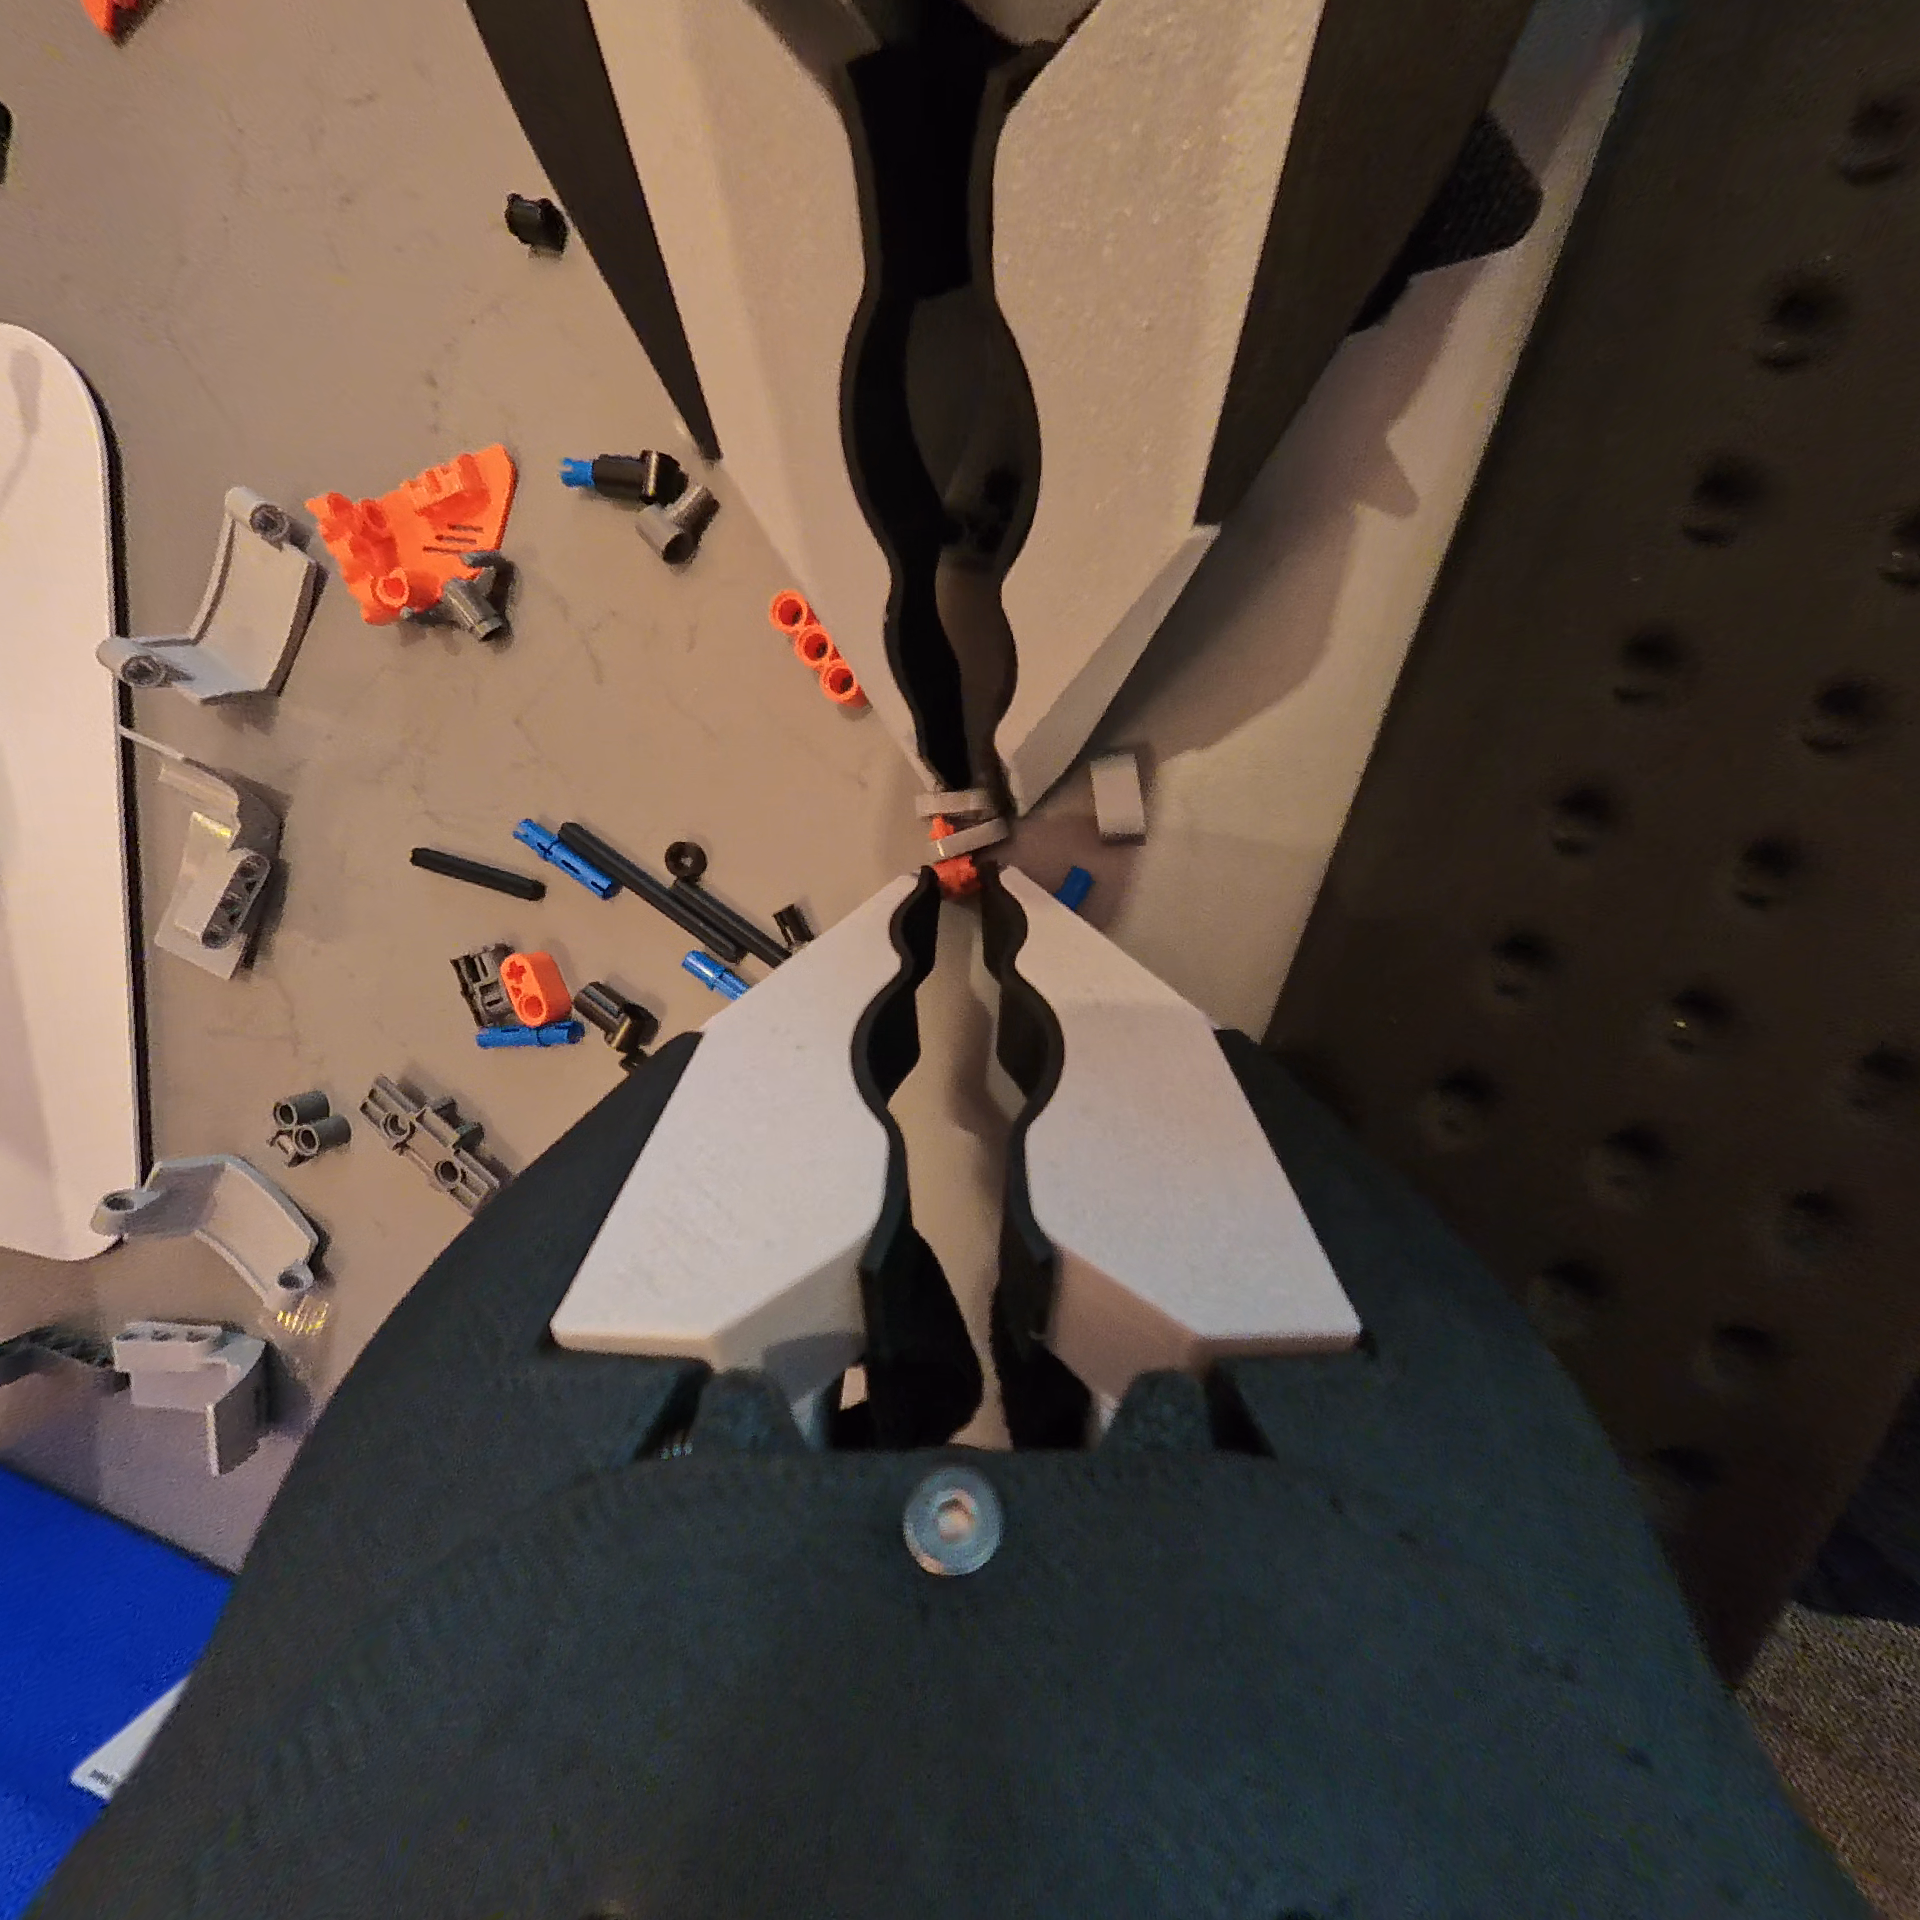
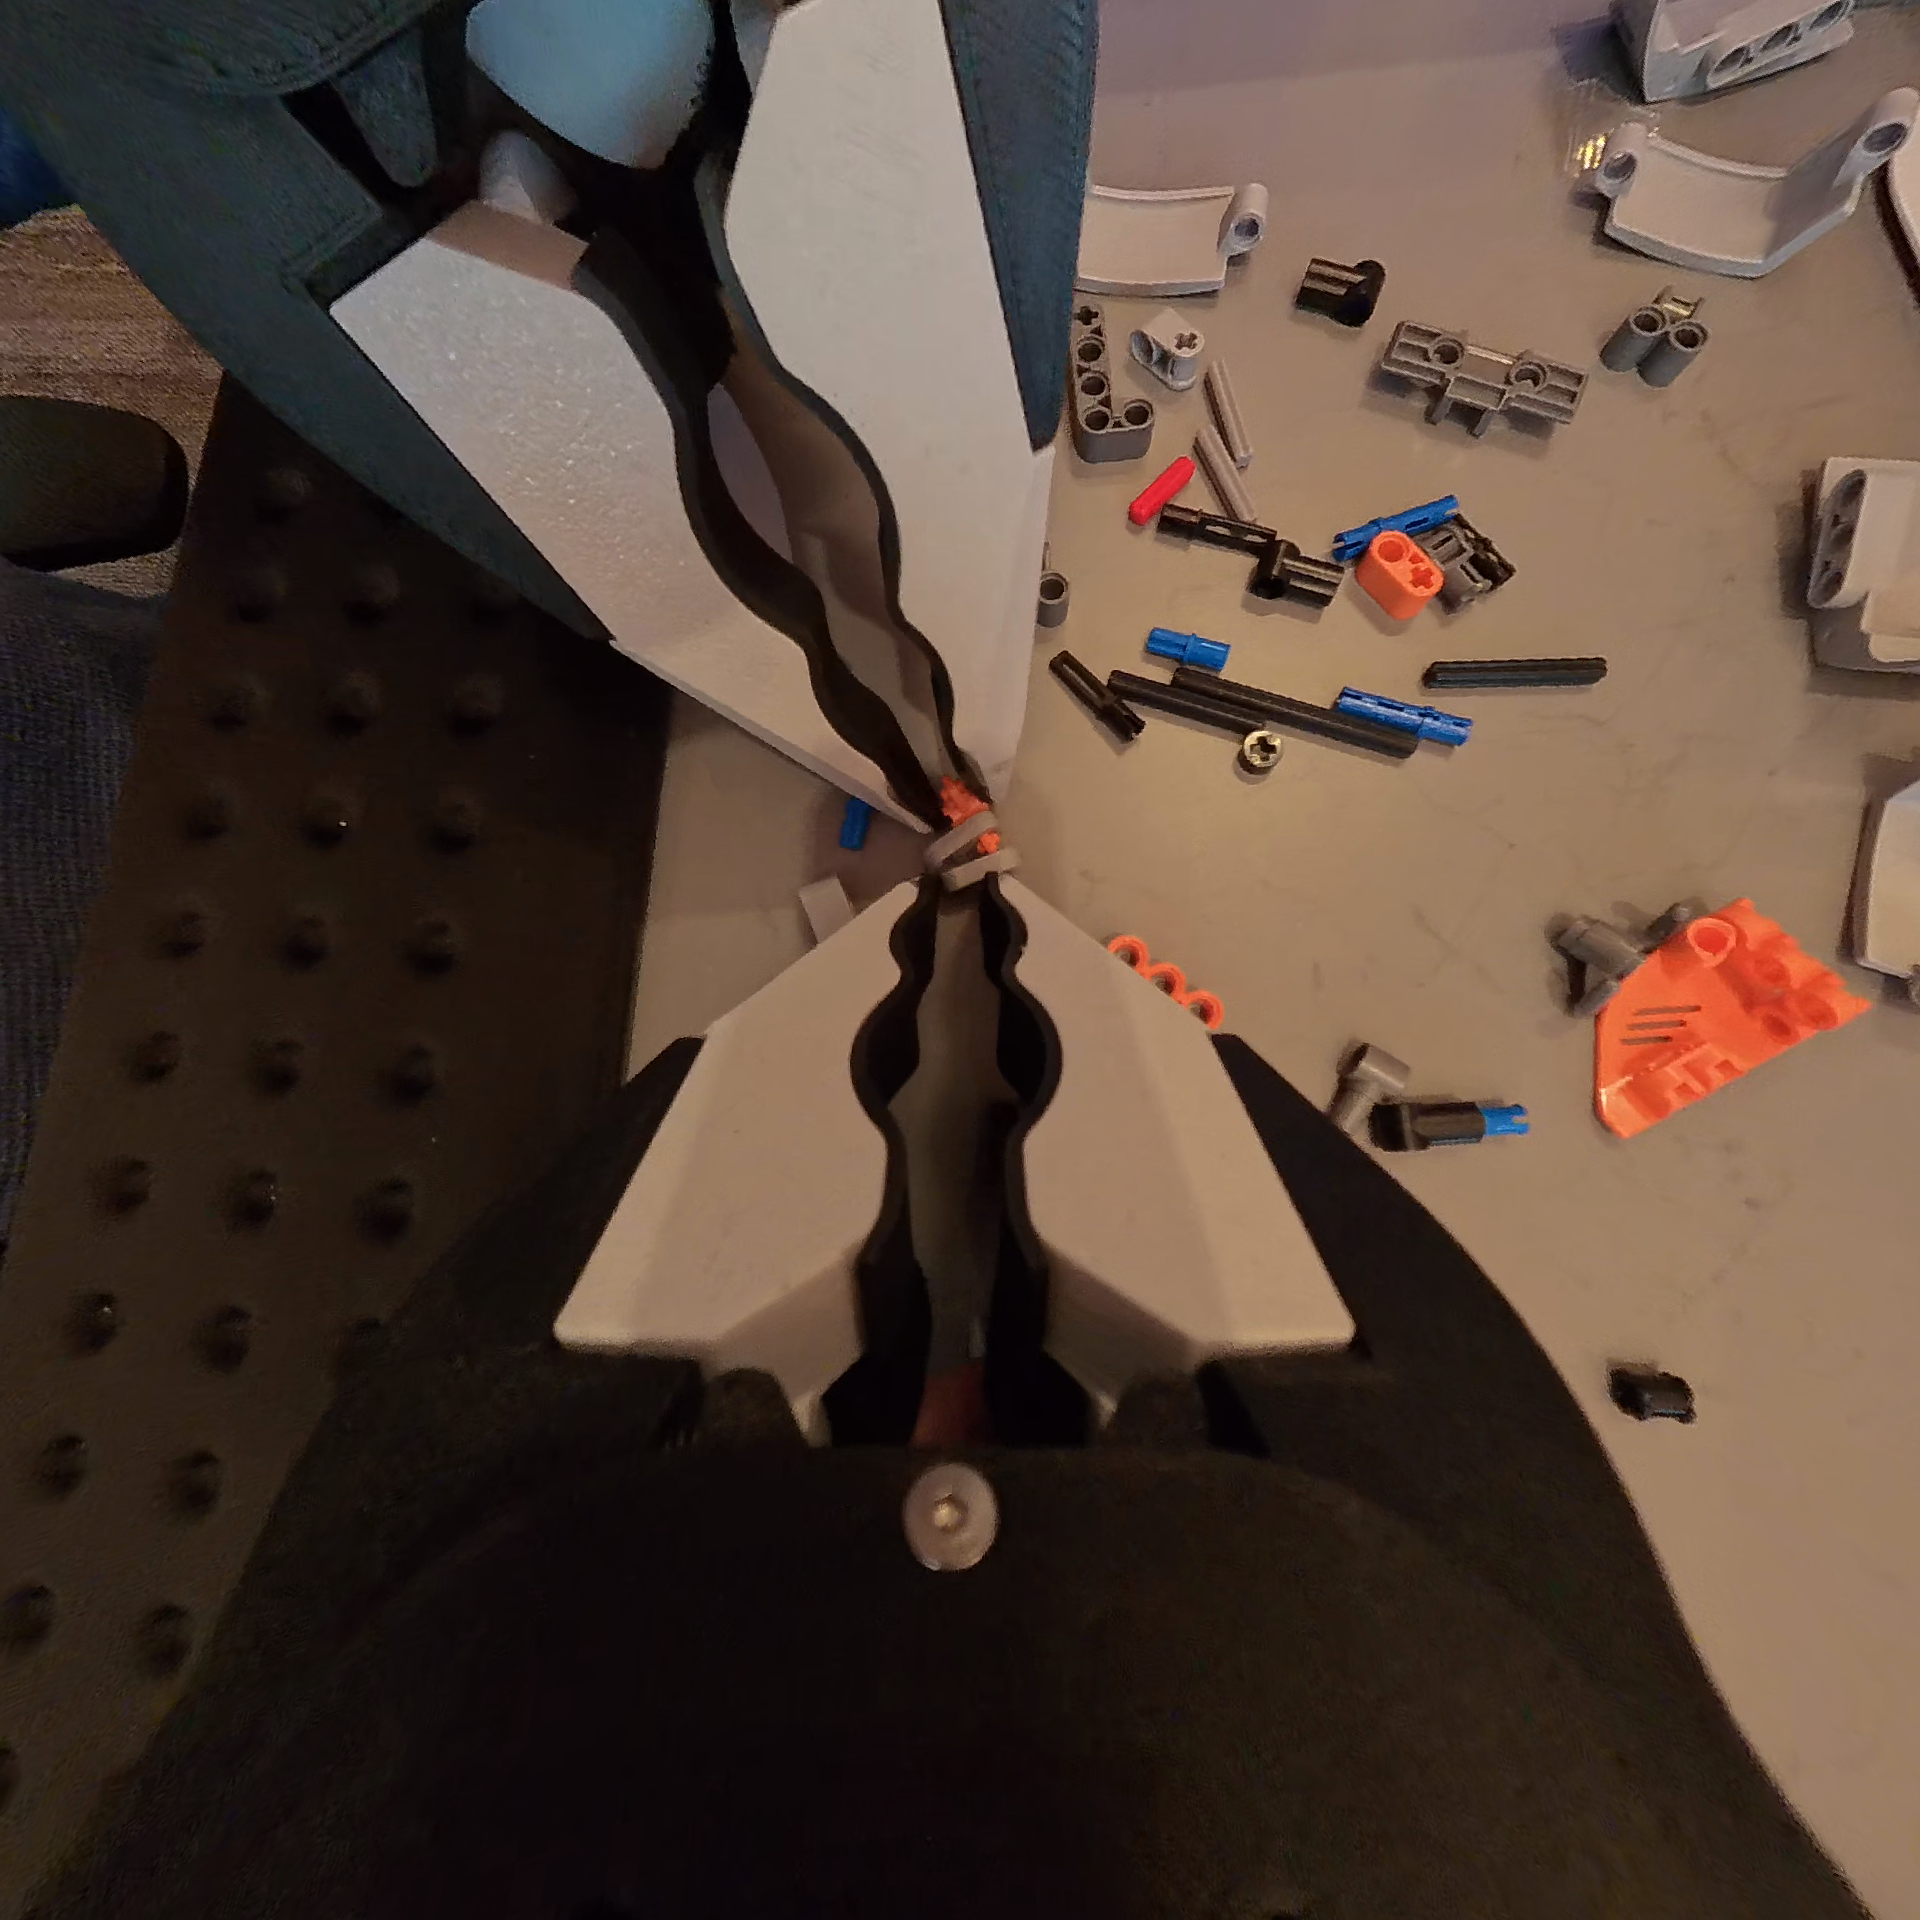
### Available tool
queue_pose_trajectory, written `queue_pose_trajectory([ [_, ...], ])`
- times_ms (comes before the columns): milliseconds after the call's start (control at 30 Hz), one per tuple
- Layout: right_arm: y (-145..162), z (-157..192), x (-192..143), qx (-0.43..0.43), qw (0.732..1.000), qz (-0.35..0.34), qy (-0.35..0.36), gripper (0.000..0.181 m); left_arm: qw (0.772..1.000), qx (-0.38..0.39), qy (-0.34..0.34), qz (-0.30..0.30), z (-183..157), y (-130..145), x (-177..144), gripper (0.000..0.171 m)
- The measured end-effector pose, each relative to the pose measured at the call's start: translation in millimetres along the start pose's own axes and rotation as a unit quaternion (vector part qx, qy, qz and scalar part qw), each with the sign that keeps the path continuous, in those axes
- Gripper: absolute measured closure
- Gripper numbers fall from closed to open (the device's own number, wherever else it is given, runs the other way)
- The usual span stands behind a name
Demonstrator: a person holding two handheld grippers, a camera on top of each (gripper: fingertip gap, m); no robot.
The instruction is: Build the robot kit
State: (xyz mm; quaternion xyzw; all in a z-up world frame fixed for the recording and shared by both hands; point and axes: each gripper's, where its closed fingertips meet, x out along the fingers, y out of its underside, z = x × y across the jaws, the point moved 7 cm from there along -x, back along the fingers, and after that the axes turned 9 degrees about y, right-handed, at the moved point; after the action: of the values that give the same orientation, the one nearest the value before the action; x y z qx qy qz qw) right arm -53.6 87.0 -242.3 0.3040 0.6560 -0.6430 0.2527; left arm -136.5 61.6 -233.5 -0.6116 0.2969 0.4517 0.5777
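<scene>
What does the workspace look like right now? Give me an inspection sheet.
Surface: grey table, studded black mat beside it.
Job's things: small orange-and-grey assembly pinched between both tips.
Clutter: loose building parts: orange panel, black axles, blue pins, grey curved panels, orange beam.
Grippers: left hand-held gripper shut on the assembly's orange end; right hand-held gripper shut on its grey end.
Cables: nothing seen.
Surroundings: white board, blue sheet, carpet.

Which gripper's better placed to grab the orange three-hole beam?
Right gripper, probably: the orange beam lies beside its finger; left gripper is farther. Both are shut on the small orange-grey assembly.
</scene>
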Motion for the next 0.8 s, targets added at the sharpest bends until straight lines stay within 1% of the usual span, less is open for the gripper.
queue_pose_trajectory([
  [200, -0.3, -0.6, 0.2, -0.013, 1.000, 0.002, -0.003, 0.176, 1.000, 0.004, 0.007, 0.005, 1.1, -1.2, 0.2, 0.166],
  [500, -2.4, 2.7, 0.2, -0.059, 0.998, 0.007, 0.014, 0.176, 1.000, 0.006, 0.002, 0.002, 1.2, -1.9, 1.1, 0.167],
  [533, -2.9, 4.1, 0.5, -0.065, 0.998, 0.007, 0.010, 0.180, 1.000, 0.009, 0.000, 0.002, 1.3, -2.1, 1.2, 0.167],
  [600, -4.1, 7.0, 1.3, -0.072, 0.997, 0.005, 0.005, 0.181, 1.000, 0.007, -0.009, -0.002, 3.9, -1.9, 1.3, 0.167],
  [800, -4.0, 5.6, 0.9, -0.060, 0.998, 0.007, -0.004, 0.181, 1.000, 0.007, -0.006, -0.001, 3.5, -0.2, 0.7, 0.167],
])
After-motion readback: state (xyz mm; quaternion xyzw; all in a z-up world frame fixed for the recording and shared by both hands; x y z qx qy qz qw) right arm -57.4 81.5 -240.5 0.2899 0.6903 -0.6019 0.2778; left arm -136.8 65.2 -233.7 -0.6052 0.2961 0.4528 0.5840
